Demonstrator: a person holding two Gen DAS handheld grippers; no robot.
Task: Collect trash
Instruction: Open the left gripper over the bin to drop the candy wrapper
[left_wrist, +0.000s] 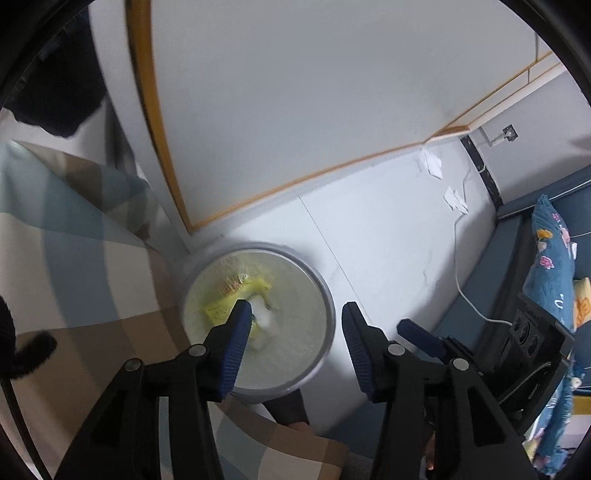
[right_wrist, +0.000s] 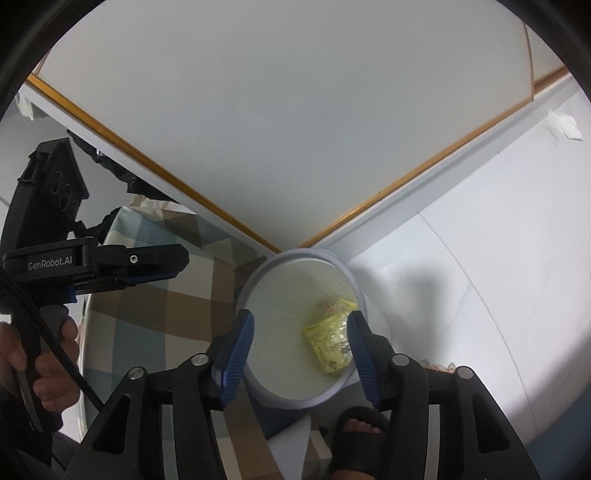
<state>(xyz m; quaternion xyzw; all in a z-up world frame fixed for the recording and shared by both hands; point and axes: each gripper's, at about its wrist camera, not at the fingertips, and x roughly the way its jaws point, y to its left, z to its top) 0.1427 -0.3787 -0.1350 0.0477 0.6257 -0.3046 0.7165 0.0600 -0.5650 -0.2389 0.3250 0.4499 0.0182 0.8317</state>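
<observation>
1. The yellow wrapper (right_wrist: 328, 341) lies at the bottom of the round bin (right_wrist: 258, 273), which stands on the pale floor in the corner under the white cabinet (right_wrist: 280, 122); the left wrist view also shows a blurred white scrap (left_wrist: 264, 317) on or above the wrapper, and whether it has landed I cannot tell.
2. The left gripper (left_wrist: 291, 328) hangs over the bin with fingers apart and nothing pinched; the right gripper (right_wrist: 301, 345) likewise stands open and empty above the bin mouth.
3. To finish the drop well, keep both over the rim until the pieces settle, then lift clear.
4. Only the left view shows more white paper scraps (left_wrist: 432, 164) on the far floor by the cabinet, likely next; only the right view shows a hand (right_wrist: 40, 354) on the left tool and a sandalled foot (right_wrist: 360, 437) near the bin.
</observation>
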